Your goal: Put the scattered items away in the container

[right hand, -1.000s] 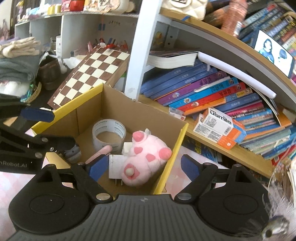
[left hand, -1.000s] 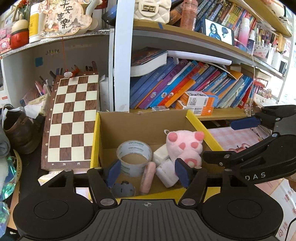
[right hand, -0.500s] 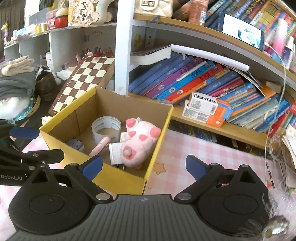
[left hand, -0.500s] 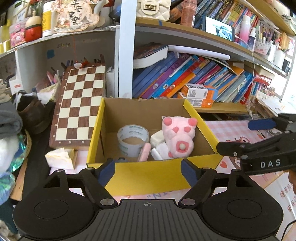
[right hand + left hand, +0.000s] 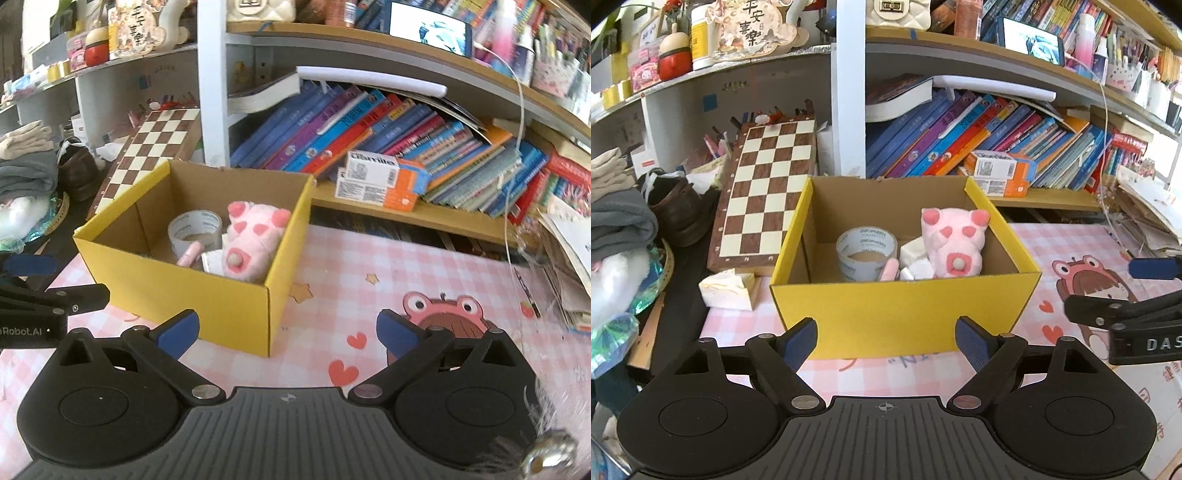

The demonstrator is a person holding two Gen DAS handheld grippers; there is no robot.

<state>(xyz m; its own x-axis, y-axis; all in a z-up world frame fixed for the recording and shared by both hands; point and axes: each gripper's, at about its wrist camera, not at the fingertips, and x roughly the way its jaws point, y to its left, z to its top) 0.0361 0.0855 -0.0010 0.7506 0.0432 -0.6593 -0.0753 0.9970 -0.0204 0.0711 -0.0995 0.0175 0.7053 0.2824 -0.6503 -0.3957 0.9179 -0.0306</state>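
Note:
A yellow cardboard box stands on the pink checked mat; it also shows in the right wrist view. Inside it lie a pink plush toy, a roll of tape, a pink stick-like item and white blocks. My left gripper is open and empty, just in front of the box's near wall. My right gripper is open and empty, in front of the box's right corner.
A chessboard leans left of the box. A white paper wad lies by the box's left corner. Bookshelves stand behind. Clothes and a shoe pile up at the left. A pink frog print marks the mat.
Both grippers have pulled back and up from over the box, and their jaws have spread wider. The box's contents have stayed in place.

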